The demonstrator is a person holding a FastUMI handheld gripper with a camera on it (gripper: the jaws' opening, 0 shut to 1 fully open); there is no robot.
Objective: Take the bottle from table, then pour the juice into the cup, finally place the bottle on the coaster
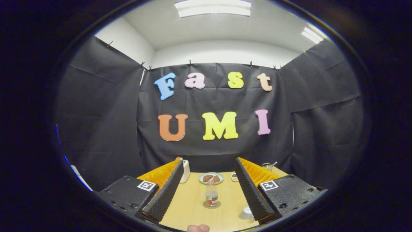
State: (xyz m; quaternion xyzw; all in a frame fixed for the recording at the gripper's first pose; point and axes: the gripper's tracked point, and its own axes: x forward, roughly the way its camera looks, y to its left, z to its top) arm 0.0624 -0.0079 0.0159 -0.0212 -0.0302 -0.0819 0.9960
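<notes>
Gripper (209, 190): fingers spread wide, grasping nothing. Bottle (211, 194) upright on coaster (211, 205) (between fingers); cup (247, 212) beside right finger.

The bottle (211, 196) stands on the coaster (211, 205) mid-worktop (190, 206). Behind the bottle lies a plate (211, 178); the cup (247, 213) sits to its right, nearer.
</notes>
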